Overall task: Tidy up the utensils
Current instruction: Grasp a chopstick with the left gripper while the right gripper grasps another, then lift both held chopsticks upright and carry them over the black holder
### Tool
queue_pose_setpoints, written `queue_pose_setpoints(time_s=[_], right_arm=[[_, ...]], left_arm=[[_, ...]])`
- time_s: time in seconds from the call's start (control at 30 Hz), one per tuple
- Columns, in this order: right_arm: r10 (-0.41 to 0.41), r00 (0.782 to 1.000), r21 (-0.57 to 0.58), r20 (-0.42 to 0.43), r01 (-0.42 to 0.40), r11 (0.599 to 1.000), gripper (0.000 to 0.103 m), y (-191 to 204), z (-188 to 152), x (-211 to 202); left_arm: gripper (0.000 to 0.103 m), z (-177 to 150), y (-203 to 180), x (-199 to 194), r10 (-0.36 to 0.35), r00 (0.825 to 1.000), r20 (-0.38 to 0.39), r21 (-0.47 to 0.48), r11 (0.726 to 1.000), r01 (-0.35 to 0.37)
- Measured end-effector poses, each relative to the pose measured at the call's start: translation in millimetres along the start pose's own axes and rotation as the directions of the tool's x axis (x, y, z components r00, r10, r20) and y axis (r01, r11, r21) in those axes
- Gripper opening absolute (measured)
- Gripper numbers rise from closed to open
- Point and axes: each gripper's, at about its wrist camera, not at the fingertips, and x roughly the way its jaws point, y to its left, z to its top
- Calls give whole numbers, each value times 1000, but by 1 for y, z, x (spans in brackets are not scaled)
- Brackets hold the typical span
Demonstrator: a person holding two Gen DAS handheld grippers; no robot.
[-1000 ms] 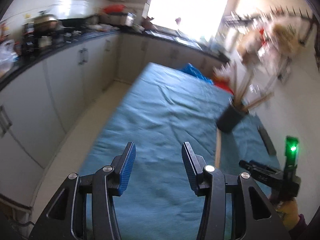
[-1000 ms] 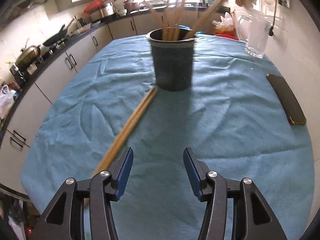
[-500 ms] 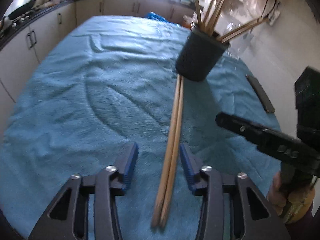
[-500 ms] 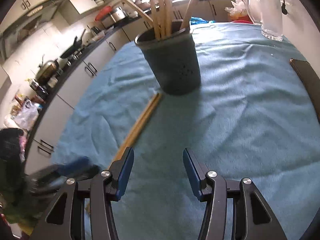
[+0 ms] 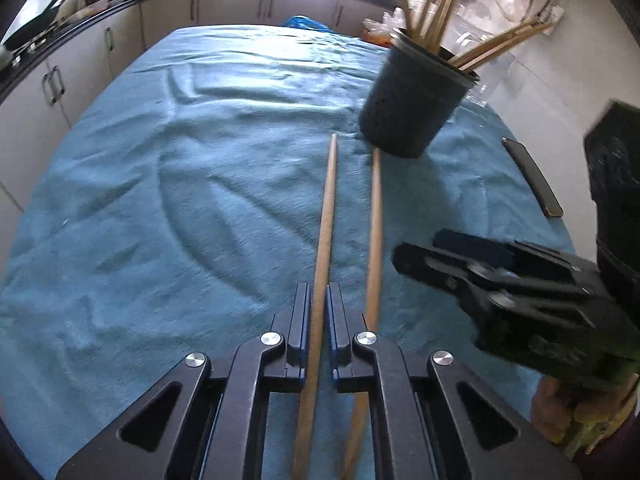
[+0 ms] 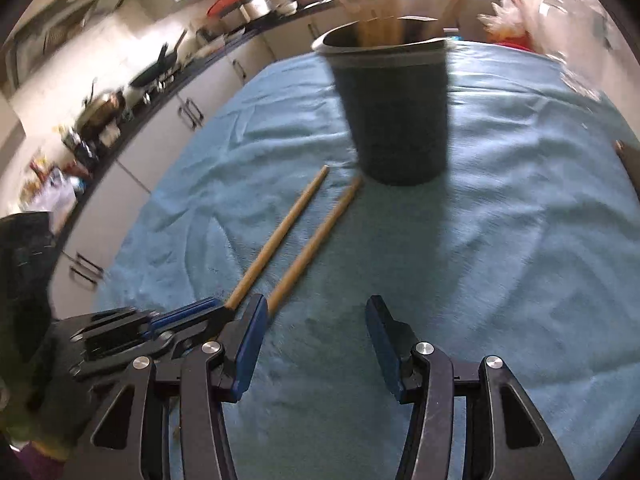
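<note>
Two long wooden chopsticks lie on the blue cloth (image 5: 180, 200), pointing at a dark perforated holder (image 5: 414, 108) with several more sticks standing in it. My left gripper (image 5: 318, 292) is shut on the left chopstick (image 5: 326, 208) near its close end. The other chopstick (image 5: 375, 220) lies free just right of it. In the right wrist view, my right gripper (image 6: 316, 340) stands open over bare cloth, with the holder (image 6: 400, 112) ahead. There, both chopsticks (image 6: 280, 232) (image 6: 316, 248) run off to the left, where the left gripper (image 6: 216, 314) grips one.
A dark phone (image 5: 532, 176) lies on the cloth near the right edge of the table. My right gripper (image 5: 420, 248) hovers close on the right of the left one. Kitchen counters and cupboards (image 5: 100, 40) run along the left and far sides.
The left gripper came down over the pair of chopsticks and shut on the left one, and the two sticks now lie apart. The right gripper drew nearer the holder, still open.
</note>
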Motion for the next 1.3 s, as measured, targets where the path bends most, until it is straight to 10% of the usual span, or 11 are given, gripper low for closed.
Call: queue_pose_setpoints(time_s=[0.17, 0.3, 0.93, 1.03, 1.3], right_arm=[[-72, 997, -31, 2, 72, 997, 54, 15, 16, 17], [-140, 990, -96, -28, 137, 986, 18, 22, 18, 21], [-214, 969, -95, -120, 204, 974, 26, -22, 16, 0], [-242, 965, -125, -106, 228, 965, 27, -15, 24, 10], [-248, 963, -221, -110, 219, 950, 7, 5, 33, 22]], left_arm=[[7, -11, 21, -12, -24, 999, -46, -127, 992, 18], [7, -15, 19, -18, -17, 996, -93, -131, 991, 5], [25, 39, 4, 17, 121, 989, -87, -11, 992, -122], [7, 36, 12, 14, 106, 991, -83, -48, 993, -111], [7, 6, 57, -49, 53, 998, 46, -271, 962, -38]])
